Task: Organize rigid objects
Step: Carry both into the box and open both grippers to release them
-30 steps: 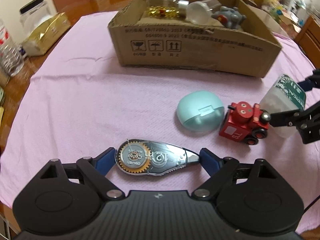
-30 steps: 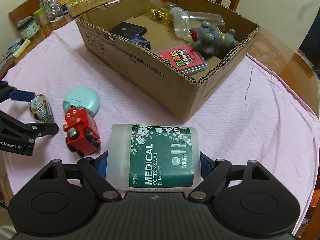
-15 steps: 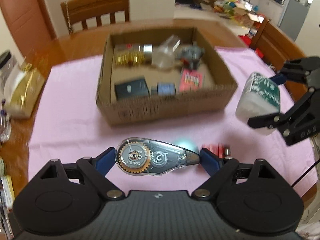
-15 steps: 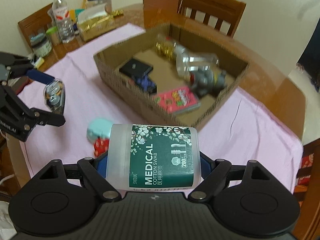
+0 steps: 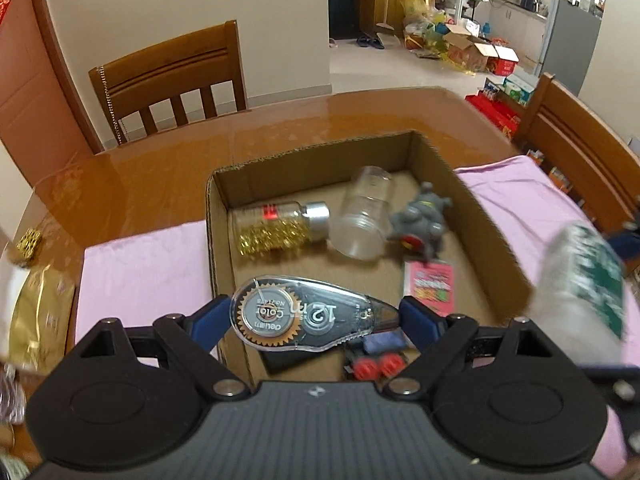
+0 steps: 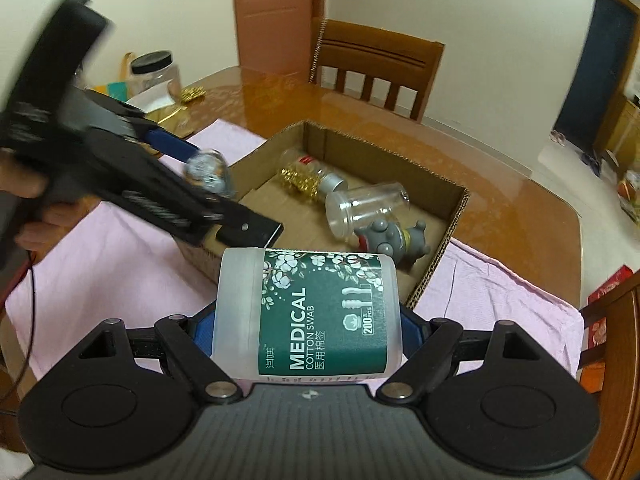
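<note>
The left gripper (image 5: 310, 318) clamps a clear teardrop tape roller (image 5: 304, 314) with a brass-coloured gear wheel inside, held over the near left part of an open corrugated box (image 5: 219, 248). The right gripper (image 6: 306, 326) grips a frosted plastic swab jar (image 6: 308, 312) with a glossy green label, held just off the box's near right corner. Inside the box lie a glass bottle (image 5: 280, 226) of gold beads, a clear cup (image 5: 364, 212) on its side, a grey rubbery toy (image 5: 424, 218) and a flat pink card (image 5: 430, 286). The box sits on pink cloth (image 5: 136, 264) over a polished wooden table (image 5: 160, 172).
</note>
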`<state>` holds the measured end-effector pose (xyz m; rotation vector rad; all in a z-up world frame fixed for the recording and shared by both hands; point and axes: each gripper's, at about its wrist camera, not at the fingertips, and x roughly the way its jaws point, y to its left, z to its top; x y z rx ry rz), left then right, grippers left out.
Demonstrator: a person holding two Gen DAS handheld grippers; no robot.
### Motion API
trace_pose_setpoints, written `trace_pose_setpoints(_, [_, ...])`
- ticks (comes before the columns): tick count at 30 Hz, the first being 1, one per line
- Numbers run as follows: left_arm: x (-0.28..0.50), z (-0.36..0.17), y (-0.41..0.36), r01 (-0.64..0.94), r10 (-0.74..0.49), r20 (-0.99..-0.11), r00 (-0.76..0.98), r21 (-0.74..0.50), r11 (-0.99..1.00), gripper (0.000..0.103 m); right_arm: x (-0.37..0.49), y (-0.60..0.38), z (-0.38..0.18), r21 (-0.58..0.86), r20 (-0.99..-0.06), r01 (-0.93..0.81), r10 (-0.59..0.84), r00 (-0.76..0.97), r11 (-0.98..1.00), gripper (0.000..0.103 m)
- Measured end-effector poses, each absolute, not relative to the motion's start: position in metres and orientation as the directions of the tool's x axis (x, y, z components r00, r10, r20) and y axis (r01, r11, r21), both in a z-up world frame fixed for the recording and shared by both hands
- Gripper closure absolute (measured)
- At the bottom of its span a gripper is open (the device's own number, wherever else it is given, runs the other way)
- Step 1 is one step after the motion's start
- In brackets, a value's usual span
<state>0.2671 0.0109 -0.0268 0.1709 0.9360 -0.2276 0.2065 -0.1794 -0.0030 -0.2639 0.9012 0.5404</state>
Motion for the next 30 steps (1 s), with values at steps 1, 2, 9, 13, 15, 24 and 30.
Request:
trace_pose_setpoints(1, [0.273,-0.031,0.013,0.273,-0.124,-0.815,0.566,0.043,0.961,0.014,0.208,-0.178,-0.003,0.012,-0.801,-0.535,0.329,0.501,0.845,0.017])
trace_pose_setpoints(2, [0.279,-0.035,0.014,0.283,-0.134,-0.817,0.561,0.037,0.958,0.014,0.209,-0.176,-0.004,0.013,-0.802,-0.523,0.322,0.504,0.852,0.017])
trace_pose_setpoints(9, [0.31,-0.054,0.02,0.294,-0.158,-0.811,0.564,0.019,0.956,0.013,0.216,-0.165,-0.008,-0.012,-0.815,-0.445,0.249,0.523,0.896,0.017])
trace_pose_setpoints(13, [0.316,-0.055,0.028,0.287,-0.165,-0.806,0.569,0.006,0.958,0.013,0.217,-0.161,-0.008,-0.031,-0.823,-0.416,0.213,0.527,0.909,0.017])
trace_pose_setpoints(15, [0.313,-0.051,0.034,0.281,-0.168,-0.796,0.581,0.002,0.96,0.012,0.219,-0.159,-0.009,-0.032,-0.827,-0.41,0.207,0.523,0.912,0.017])
trace_pose_setpoints(24, [0.262,-0.02,0.077,0.228,-0.159,-0.767,0.621,-0.017,0.974,0.005,0.246,-0.141,-0.018,-0.025,-0.846,-0.413,0.202,0.494,0.91,0.017])
trace_pose_setpoints(30, [0.225,-0.013,0.106,0.136,-0.109,-0.759,0.642,-0.027,0.99,0.004,0.272,-0.119,-0.027,-0.016,-0.852,-0.423,0.209,0.48,0.906,0.017])
